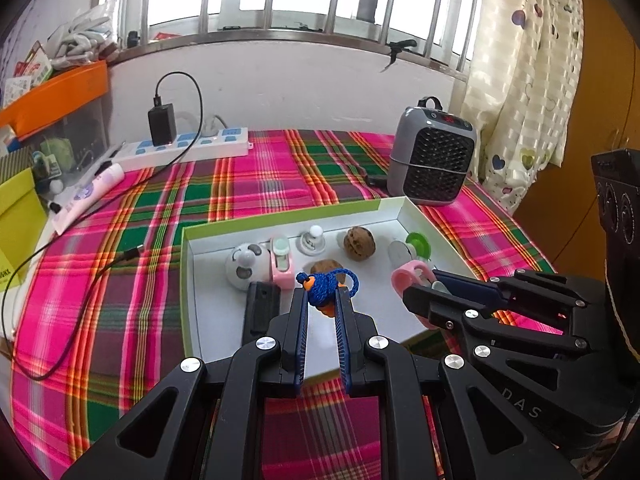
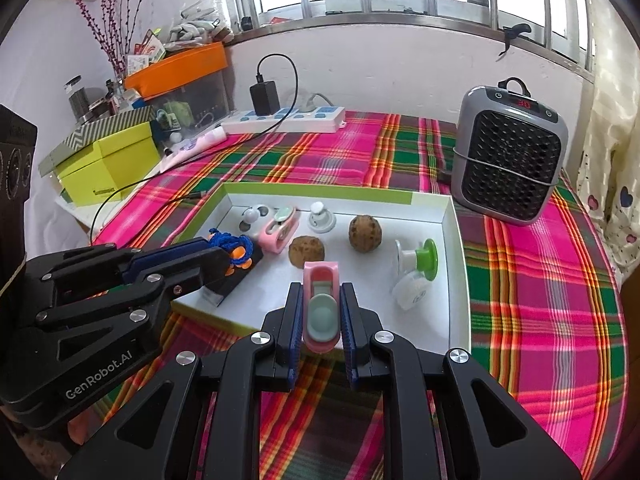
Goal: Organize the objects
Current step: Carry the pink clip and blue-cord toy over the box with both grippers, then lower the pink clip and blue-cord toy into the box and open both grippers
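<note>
tongs around blue-corded orange trinket

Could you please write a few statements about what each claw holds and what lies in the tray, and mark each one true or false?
1. The left claw is shut on a blue cord toy. True.
2. The right claw is open and holds nothing. False: it is shut on a pink clip.
3. Two walnuts lie in the tray. True.
4. The heater stands inside the tray. False: it stands on the plaid cloth beyond the tray.
5. A black charger is plugged into the power strip. True.
</note>
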A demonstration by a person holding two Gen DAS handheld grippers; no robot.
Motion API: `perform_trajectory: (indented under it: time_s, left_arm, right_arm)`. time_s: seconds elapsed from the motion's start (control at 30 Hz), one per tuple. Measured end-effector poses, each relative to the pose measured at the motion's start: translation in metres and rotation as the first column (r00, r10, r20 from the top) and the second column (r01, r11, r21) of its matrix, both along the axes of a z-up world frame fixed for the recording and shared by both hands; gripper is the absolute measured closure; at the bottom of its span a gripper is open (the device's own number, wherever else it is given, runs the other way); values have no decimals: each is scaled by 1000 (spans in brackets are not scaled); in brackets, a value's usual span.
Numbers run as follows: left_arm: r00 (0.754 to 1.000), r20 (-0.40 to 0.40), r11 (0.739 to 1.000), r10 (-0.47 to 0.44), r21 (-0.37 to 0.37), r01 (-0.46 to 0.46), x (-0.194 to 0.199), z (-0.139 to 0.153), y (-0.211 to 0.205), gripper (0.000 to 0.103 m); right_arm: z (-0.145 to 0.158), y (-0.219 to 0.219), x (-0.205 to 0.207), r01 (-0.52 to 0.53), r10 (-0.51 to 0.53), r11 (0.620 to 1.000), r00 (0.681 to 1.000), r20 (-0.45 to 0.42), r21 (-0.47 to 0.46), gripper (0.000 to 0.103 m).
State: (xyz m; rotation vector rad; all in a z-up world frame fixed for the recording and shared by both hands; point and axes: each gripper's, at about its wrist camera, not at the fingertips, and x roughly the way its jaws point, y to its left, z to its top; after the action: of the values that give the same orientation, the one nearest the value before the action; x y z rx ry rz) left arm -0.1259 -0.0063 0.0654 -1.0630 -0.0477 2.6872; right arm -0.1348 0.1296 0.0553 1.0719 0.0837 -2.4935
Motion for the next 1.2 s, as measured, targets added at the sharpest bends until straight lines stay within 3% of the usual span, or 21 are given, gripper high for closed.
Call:
perform_trajectory:
  time_s: [0.53, 1.2]
  left_arm:
    - [999, 34, 1000, 24, 2, -24, -31, -12, -1, 91]
    - [996, 83, 1000, 15, -11, -15, -40, -31, 4, 91]
  right_arm:
    - [-8, 0, -36, -1, 1, 1000, 1000, 27, 11, 85]
    - [-31, -6, -62, -13, 10, 999, 996, 91, 37, 85]
